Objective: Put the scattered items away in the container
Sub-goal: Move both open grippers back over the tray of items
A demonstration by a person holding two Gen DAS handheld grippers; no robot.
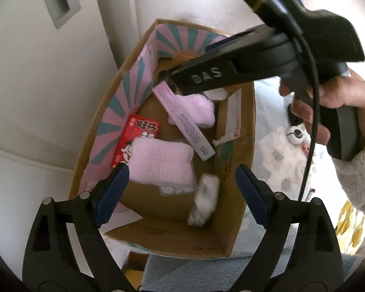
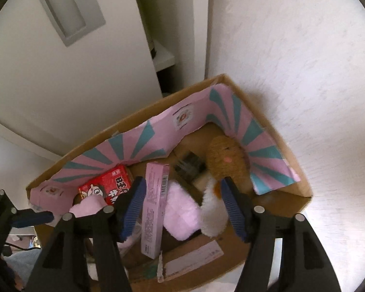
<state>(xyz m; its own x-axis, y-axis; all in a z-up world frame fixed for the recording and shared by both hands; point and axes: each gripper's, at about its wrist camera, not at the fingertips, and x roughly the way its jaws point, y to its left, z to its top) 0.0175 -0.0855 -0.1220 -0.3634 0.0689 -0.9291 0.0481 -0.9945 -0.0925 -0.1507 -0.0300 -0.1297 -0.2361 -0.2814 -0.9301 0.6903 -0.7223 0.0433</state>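
Observation:
A cardboard box (image 1: 241,194) with pink and teal lining holds a red snack pack (image 1: 136,141), pink fluffy cloths (image 1: 163,163), a long pink carton (image 1: 185,119) and a white wrapped bundle (image 1: 205,199). My left gripper (image 1: 180,194) is open and empty above the box. My right gripper (image 2: 182,206) is open over the box (image 2: 287,141), above a brown and white plush toy (image 2: 225,158), the pink carton (image 2: 154,206), a pink cloth (image 2: 180,214) and the red pack (image 2: 104,185). The right gripper also shows in the left wrist view (image 1: 168,73), reaching into the box.
White cabinet doors (image 2: 60,73) stand behind the box, a white wall (image 2: 292,48) to its right. A floral bedsheet (image 1: 279,150) with a small round white object (image 1: 295,133) lies right of the box. The left gripper's finger shows at the lower left of the right wrist view (image 2: 31,216).

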